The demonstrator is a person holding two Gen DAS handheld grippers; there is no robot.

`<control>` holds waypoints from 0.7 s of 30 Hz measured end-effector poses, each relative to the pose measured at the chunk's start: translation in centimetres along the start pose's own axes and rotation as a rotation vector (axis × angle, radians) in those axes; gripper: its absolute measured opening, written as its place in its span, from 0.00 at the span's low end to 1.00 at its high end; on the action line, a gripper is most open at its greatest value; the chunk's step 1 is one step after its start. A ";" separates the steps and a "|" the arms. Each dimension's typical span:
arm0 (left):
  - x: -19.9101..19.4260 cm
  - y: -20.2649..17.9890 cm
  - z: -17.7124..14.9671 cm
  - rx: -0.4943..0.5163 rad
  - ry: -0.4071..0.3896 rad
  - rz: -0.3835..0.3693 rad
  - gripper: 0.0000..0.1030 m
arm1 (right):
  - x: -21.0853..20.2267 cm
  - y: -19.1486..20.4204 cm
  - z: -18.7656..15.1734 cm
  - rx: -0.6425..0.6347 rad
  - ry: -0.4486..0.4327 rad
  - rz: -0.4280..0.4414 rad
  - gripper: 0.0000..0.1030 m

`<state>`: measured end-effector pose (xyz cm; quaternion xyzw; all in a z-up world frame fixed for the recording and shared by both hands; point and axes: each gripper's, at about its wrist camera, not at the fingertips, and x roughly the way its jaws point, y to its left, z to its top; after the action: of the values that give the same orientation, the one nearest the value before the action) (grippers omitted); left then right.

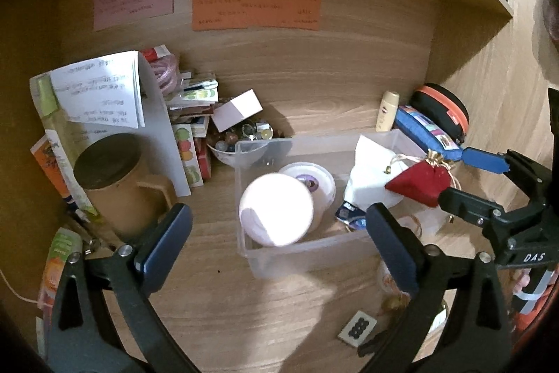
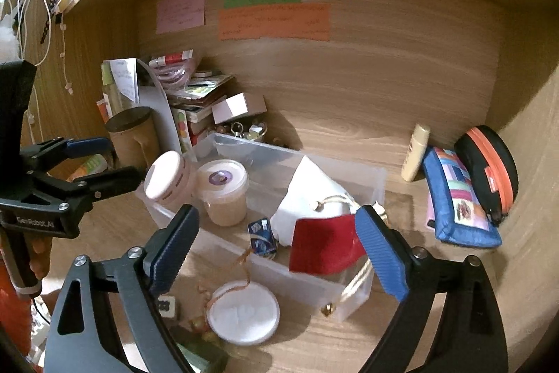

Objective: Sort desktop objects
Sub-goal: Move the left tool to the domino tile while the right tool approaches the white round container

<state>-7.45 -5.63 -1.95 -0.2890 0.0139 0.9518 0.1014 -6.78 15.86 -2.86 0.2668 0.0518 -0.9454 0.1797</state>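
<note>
Left tool [image 1: 279,233]: I see it spread, empty.
Right tool [image 2: 279,250]: spread; red pouch [image 2: 323,247] perhaps touching.
Bin [image 2: 379,179]: bare desk [image 2: 349,135] behind.

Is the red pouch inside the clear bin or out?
Inside: the red pouch rests within the clear bin's walls, beside the white bag.

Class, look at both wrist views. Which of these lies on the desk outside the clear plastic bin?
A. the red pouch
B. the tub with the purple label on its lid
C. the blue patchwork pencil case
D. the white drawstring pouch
C. The blue patchwork pencil case lies on the wood to the right of the clear plastic bin, beside the black and orange zip case; the pouches and the tub are inside the bin.
</note>
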 end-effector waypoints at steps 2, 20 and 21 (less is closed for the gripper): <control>-0.2 -0.1 -0.5 0.007 0.006 -0.009 0.98 | -0.3 0.0 -0.4 0.005 0.010 -0.005 0.87; 3.3 -1.8 -6.8 0.101 0.223 -0.112 0.98 | 0.8 -0.3 -5.9 0.005 0.193 -0.003 0.87; 3.5 -2.0 -7.1 0.115 0.234 -0.106 0.98 | 1.0 -0.4 -6.1 0.003 0.205 -0.001 0.87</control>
<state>-5.98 -3.67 -9.74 -0.3920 0.0647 0.9026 0.1656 -4.75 17.06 -8.64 0.3622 0.0686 -0.9134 0.1726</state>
